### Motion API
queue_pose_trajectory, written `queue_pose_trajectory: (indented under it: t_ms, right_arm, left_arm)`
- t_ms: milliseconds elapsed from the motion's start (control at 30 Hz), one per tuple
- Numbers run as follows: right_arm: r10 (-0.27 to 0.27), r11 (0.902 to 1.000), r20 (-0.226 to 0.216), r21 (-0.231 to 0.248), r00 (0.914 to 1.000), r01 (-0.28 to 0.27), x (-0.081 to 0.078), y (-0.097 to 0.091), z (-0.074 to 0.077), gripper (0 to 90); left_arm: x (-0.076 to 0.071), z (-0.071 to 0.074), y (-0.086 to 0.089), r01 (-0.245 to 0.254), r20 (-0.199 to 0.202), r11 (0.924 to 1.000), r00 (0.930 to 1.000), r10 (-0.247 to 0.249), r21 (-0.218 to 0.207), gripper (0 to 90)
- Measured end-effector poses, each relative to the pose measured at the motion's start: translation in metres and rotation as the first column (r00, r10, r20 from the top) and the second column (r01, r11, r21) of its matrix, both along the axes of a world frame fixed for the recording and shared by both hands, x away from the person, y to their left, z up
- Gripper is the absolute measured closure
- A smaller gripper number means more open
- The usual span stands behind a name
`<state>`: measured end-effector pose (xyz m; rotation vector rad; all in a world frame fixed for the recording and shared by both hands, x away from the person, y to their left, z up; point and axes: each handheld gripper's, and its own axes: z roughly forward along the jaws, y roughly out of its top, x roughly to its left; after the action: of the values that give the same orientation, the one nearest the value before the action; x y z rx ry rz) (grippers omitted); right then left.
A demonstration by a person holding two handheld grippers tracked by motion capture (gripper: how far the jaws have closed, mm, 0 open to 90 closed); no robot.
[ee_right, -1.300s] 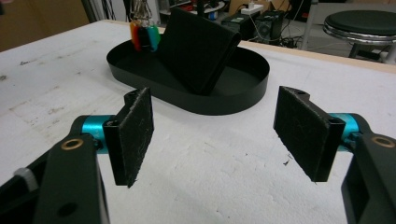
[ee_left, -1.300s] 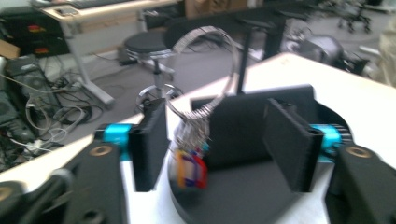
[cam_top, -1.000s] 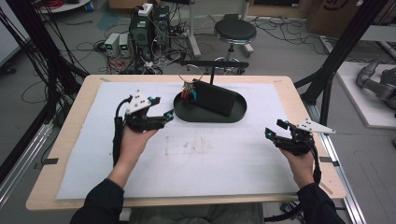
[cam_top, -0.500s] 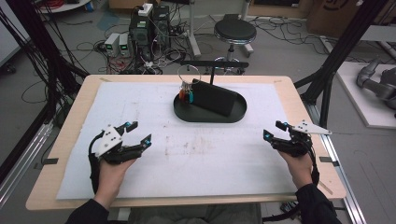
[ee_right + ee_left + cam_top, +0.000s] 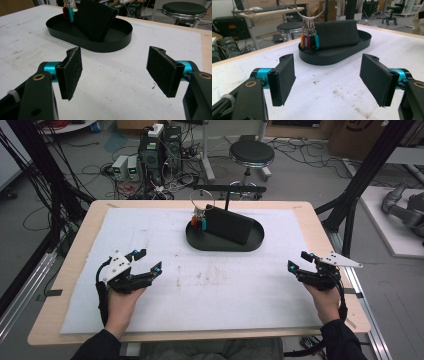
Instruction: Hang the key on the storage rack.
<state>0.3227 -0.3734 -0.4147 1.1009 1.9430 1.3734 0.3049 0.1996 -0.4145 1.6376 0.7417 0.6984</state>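
Both grippers, left and right, hover empty, fingers apart. A careless reach could tip the black wallet or snag the keys in the tray.

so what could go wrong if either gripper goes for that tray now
The key bunch hangs at the rim of the black tray, right against the wallet, so open fingers could snag the ring or knock the leaning wallet flat. The tray looks light; a push from the left gripper or right gripper might slide it on the white mat.
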Motion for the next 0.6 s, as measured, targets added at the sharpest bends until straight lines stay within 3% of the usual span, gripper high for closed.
queue_pose_trajectory:
  t_ms: [67, 200, 600]
  right_arm:
    - [-0.003, 1.0, -0.002, -0.002, 1.0, 0.003, -0.002, -0.002, 0.0, 29.0]
    - [-0.005, 1.0, -0.005, -0.001, 1.0, 0.005, -0.004, -0.003, -0.001, 29.1]
    - [0.001, 1.0, -0.009, -0.004, 1.0, -0.001, -0.001, -0.001, -0.001, 29.0]
  left_arm:
    - [0.002, 0.0, -0.004, 0.008, 0.004, 0.9996, 1.0, -0.008, 0.029, 27.1]
    - [0.005, -0.001, -0.008, 0.034, 0.004, 0.9992, 0.9994, -0.034, 0.023, 27.0]
    - [0.006, -0.005, 0.003, -0.016, -0.013, 0.9996, 0.9998, 0.016, 0.026, 25.3]
